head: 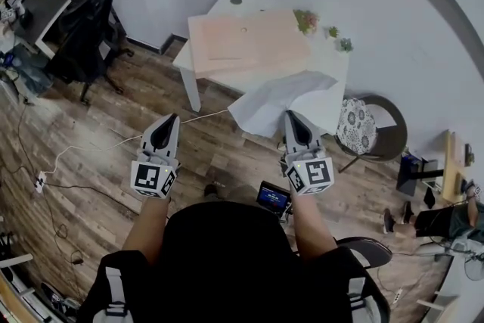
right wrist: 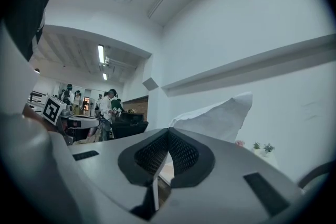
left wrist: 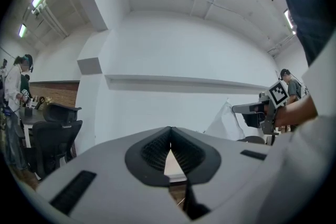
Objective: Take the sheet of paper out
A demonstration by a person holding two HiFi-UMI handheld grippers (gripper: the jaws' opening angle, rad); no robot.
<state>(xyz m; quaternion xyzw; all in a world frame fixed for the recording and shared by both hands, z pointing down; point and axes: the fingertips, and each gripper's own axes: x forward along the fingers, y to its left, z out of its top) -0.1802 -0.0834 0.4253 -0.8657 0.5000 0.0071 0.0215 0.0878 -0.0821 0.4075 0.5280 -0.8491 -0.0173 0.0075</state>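
Wide wooden floor (head: 113, 163) below us, and dead ahead the white surface (head: 219, 11) with a big pink board (head: 246, 41) lying flat on it. Now to the action: the sheet of paper (head: 276, 98) is up off the board, crumpled and billowing over the near edge of the surface. One end runs straight into the right tongs (head: 292, 116). Whether its far end touches the surface, I can't tell from here.

In the right gripper view those tongs are pressed together with a thin white edge of the sheet caught between them, so it's a one-point pinch near the margin. The left tongs (head: 171, 119) hang level, well apart from the sheet. They are pressed together too, with nothing between them. Little potted plants (head: 306, 20) sit at the far right of the surface, just beyond the sheet.

My read is that the grab is made and the take-out is in its last stretch. The next move calls for bringing the sheet fully clear of the surface with the pinch held firm. The paper is floppy and held at one point only, so a gentle pull suits it, and the left tongs are free to steady the loose end.
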